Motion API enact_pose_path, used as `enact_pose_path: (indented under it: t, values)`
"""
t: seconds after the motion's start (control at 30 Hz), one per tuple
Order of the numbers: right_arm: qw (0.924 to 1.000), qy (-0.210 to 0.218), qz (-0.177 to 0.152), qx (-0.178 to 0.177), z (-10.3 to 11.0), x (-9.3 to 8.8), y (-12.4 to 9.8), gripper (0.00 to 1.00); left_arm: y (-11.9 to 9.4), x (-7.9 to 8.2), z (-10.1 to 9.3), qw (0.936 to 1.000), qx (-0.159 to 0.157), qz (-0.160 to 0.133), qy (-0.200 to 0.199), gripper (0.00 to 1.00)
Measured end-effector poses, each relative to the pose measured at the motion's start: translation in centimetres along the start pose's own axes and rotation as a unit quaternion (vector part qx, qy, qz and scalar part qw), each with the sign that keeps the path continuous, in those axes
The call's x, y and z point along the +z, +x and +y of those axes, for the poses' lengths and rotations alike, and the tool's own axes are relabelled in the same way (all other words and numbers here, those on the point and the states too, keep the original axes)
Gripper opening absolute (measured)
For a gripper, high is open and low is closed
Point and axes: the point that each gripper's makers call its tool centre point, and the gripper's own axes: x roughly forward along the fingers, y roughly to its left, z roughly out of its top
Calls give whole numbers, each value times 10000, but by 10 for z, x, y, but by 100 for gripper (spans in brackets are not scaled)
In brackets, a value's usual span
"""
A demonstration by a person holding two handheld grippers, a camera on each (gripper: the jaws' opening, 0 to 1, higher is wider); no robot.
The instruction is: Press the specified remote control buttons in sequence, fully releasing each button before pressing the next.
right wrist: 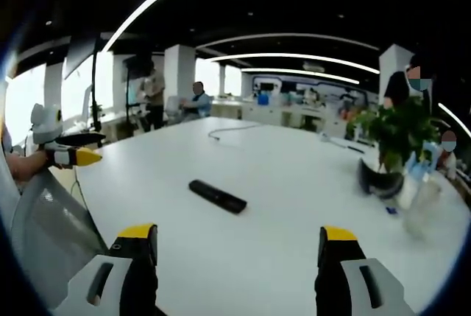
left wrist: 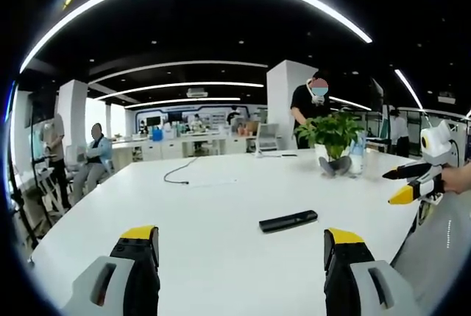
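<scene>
At the bottom of the left gripper view the left gripper (left wrist: 241,246) stands with its jaws wide apart and nothing between them. In the right gripper view the right gripper (right wrist: 238,244) is equally wide and empty. Neither touches anything — both seem to be held back from the work, perhaps so the whole scene stays in sight, as the task asks.

Just beyond the jaws lies the remote control (left wrist: 288,221), a slim black bar flat on the white table (left wrist: 206,205), slightly right of centre in the left gripper view and left of centre, slanting down to the right, in the right gripper view (right wrist: 217,196). It lies well apart from both grippers; no button is being pressed, and the buttons are too small to make out.

Farther on, at the right, a potted plant (left wrist: 333,139) stands on the table. A thin cable (left wrist: 184,172) trails over the far part of the tabletop, and people sit and stand in the office beyond.
</scene>
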Motion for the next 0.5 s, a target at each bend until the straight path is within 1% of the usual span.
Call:
enact_pose_path:
  t: [0.3,0.5]
  values:
    - [10000,-1,5,20,1,0,0,89,1,-3,-3,9999,-53,90,25,96]
    - [10000,47,-44,-55,-3,1,-1,89,3,-8,-8,9996,-181,232,17,97]
